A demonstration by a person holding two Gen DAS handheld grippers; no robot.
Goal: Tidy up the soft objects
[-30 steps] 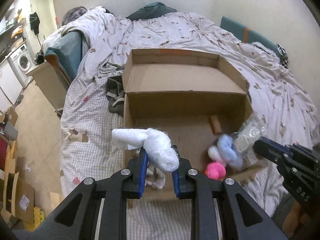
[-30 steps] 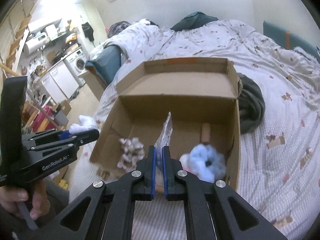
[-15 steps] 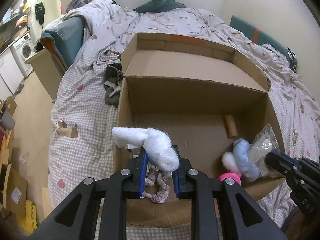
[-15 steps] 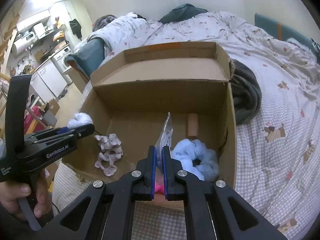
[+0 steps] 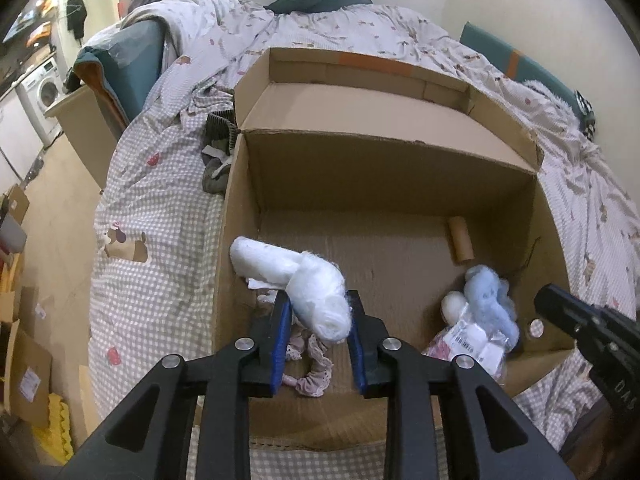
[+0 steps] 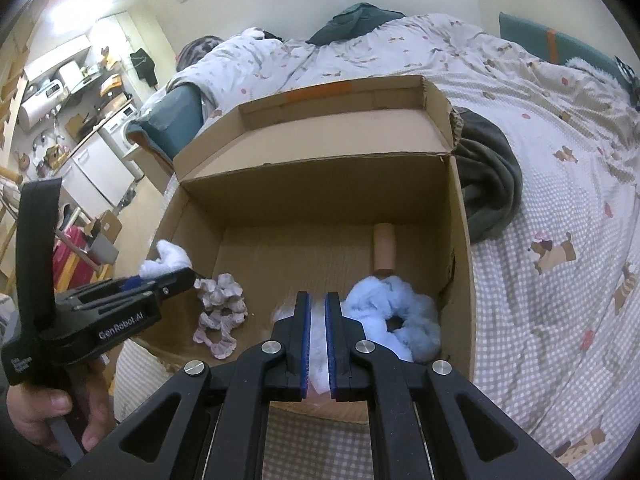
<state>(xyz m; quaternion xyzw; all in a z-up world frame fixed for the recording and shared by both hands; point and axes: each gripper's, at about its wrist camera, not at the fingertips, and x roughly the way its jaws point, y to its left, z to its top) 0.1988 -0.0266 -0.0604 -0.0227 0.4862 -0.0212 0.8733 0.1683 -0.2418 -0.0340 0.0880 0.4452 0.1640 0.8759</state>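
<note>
My left gripper (image 5: pixel 318 312) is shut on a white fluffy roll (image 5: pixel 304 284) and holds it over the near left corner of an open cardboard box (image 5: pixel 384 168). It also shows in the right wrist view (image 6: pixel 164 260). My right gripper (image 6: pixel 316 308) has its jaws slightly apart over the box's near right part, with nothing between them. The clear plastic packet (image 5: pixel 472 340) lies in the box beside a blue fluffy scrunchie (image 6: pixel 396 316). A pink-white scrunchie (image 6: pixel 220 312) lies at the near left.
A cardboard tube (image 6: pixel 384 246) lies at the box's far right. The box sits on a bed with a checked cover (image 6: pixel 560 280). A dark green garment (image 6: pixel 488 184) lies right of the box. The floor and cartons (image 5: pixel 24 340) are to the left.
My right gripper has opened a little and let go of the clear packet, which now lies in the box. Both grippers have moved forward over the box.
</note>
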